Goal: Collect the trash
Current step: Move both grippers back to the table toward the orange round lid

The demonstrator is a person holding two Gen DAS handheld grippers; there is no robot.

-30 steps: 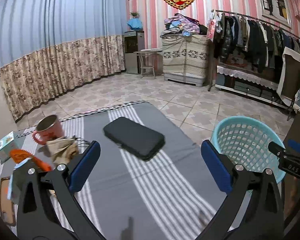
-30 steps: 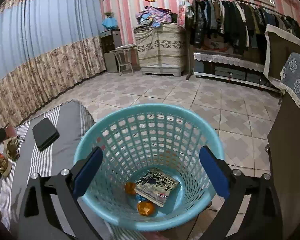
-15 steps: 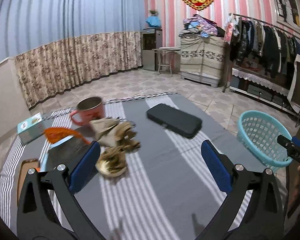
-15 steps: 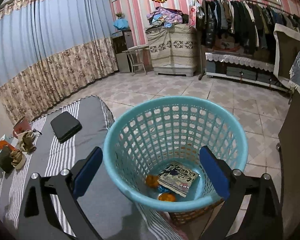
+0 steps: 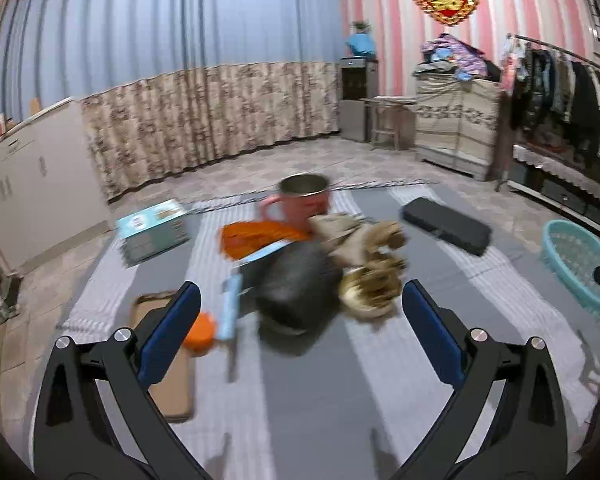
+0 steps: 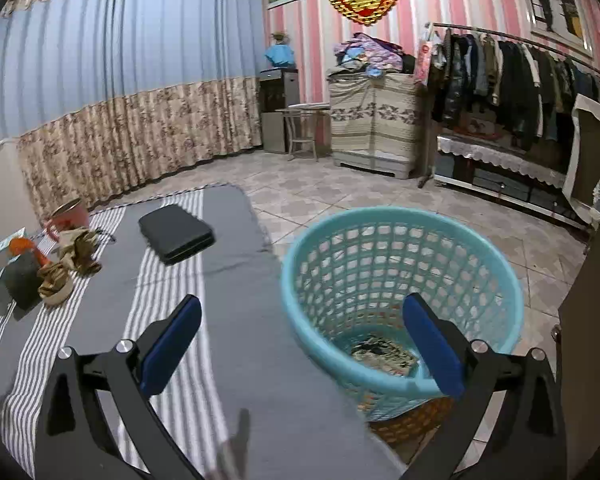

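My left gripper (image 5: 300,320) is open and empty above a grey striped cloth (image 5: 340,380). Just ahead of it lies a blurred heap: a dark wallet-like thing (image 5: 296,292), crumpled brown paper (image 5: 364,248), an orange wrapper (image 5: 260,240) and a small orange piece (image 5: 200,332). My right gripper (image 6: 300,344) is open and empty, at the near left rim of the teal trash basket (image 6: 400,248), which holds some trash (image 6: 384,354). The heap also shows far left in the right wrist view (image 6: 60,268).
A pink mug (image 5: 300,200), a teal box (image 5: 152,232), a black case (image 5: 446,226) and a brown flat board (image 5: 172,380) lie on the cloth. The basket (image 5: 576,264) stands at the cloth's right end. Tiled floor, curtains, a clothes rack (image 6: 520,80) beyond.
My left gripper has swung left, from the black case to the heap. My right gripper has pulled back and left from over the basket; the basket now sits to the right.
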